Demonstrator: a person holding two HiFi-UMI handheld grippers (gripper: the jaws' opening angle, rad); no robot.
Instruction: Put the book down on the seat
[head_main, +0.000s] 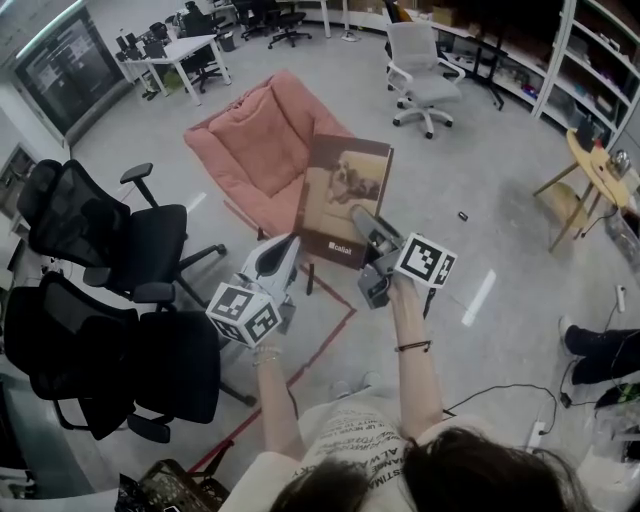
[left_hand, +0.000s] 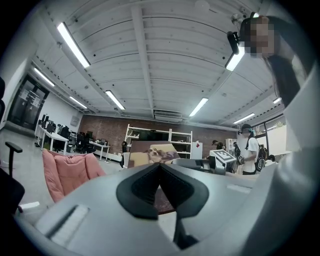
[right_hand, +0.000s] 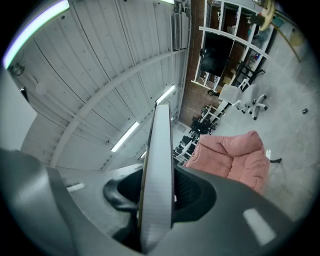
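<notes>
A brown book (head_main: 345, 195) with a dog picture on its cover stands upright in the air over the front edge of the pink cushioned seat (head_main: 255, 150). My right gripper (head_main: 362, 222) is shut on the book's lower right part. In the right gripper view the book's page edge (right_hand: 157, 175) runs up between the jaws, with the pink seat (right_hand: 235, 155) beyond. My left gripper (head_main: 288, 245) is shut and holds nothing, just left of the book's lower corner. The left gripper view shows the book (left_hand: 150, 152) ahead and the seat (left_hand: 65, 172) to the left.
Two black office chairs (head_main: 120, 250) (head_main: 110, 370) stand close on the left. A white office chair (head_main: 420, 70) is behind the seat, a round wooden table (head_main: 600, 170) at right. Red tape lines (head_main: 330, 320) mark the floor. Someone's shoe (head_main: 600, 350) shows at right.
</notes>
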